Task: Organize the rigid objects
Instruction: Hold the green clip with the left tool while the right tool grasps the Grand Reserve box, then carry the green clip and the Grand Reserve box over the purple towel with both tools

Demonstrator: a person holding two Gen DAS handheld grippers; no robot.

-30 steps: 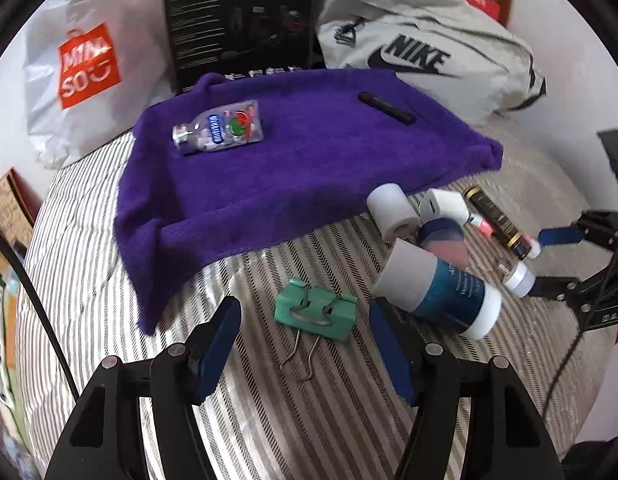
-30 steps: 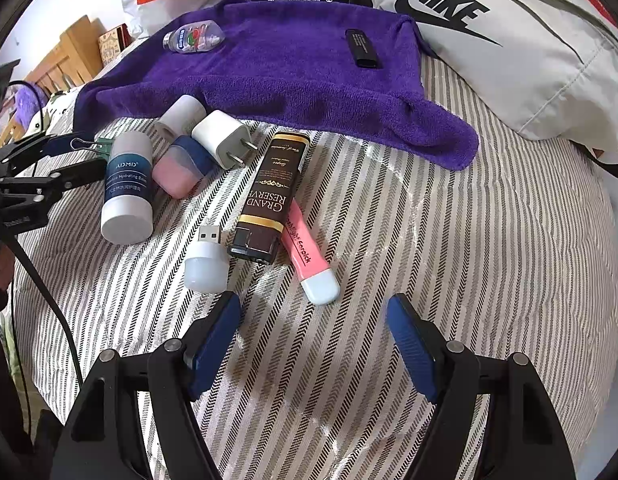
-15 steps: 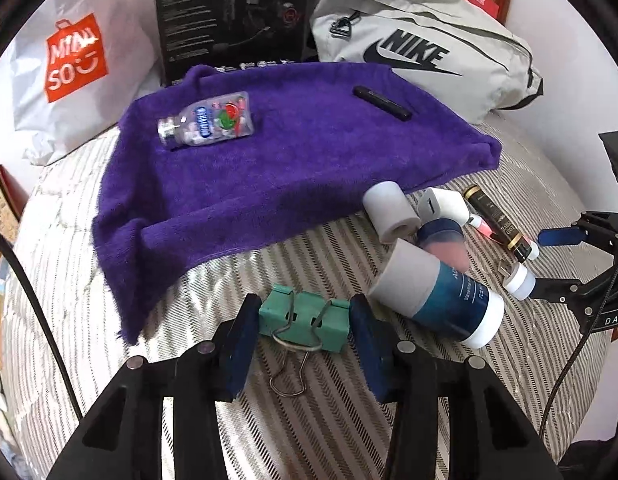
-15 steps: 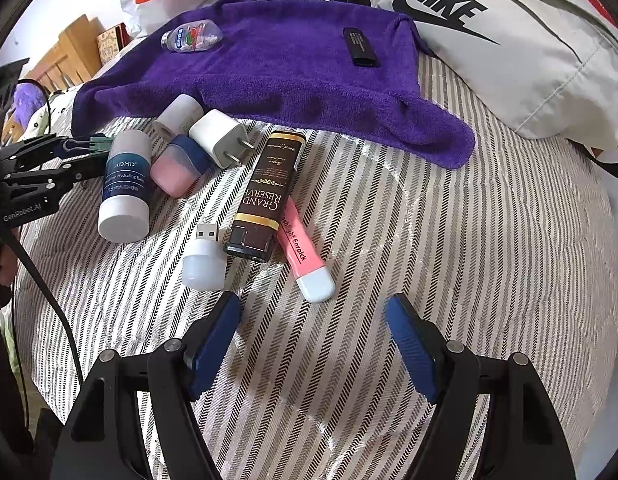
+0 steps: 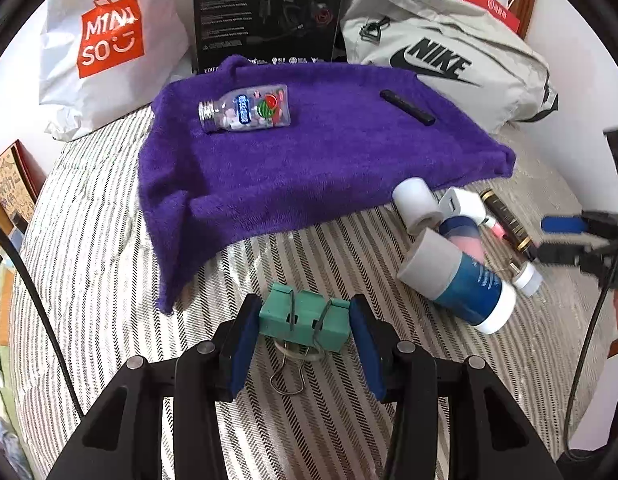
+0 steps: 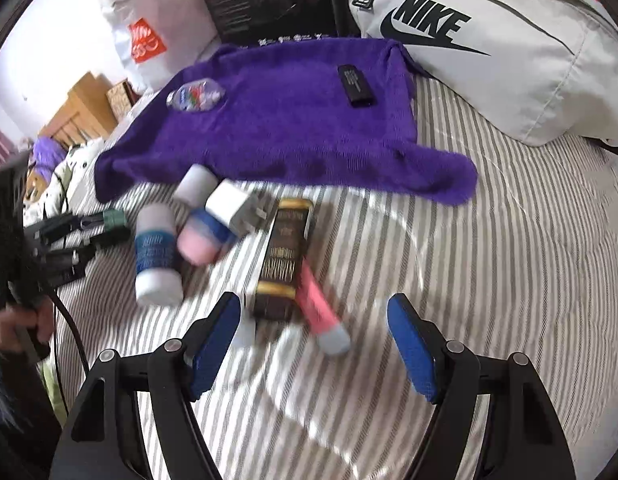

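Left wrist view: the left gripper (image 5: 305, 322), wide a second ago, has closed its pads against the green binder clip (image 5: 305, 322) on the striped bedspread (image 5: 109, 280), below the purple towel (image 5: 309, 160). Right wrist view is motion-blurred now; the right gripper (image 6: 313, 344) has advanced, jaws wide and empty, over the brown box (image 6: 283, 264) and pink tube (image 6: 321, 312), half hiding a small white item.

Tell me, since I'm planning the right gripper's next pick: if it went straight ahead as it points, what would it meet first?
Probably the pink tube with the pale cap, lying just ahead between the open fingers of the right gripper, with the dark gold-trimmed box beside it. The picture is blurred, so depth is uncertain.
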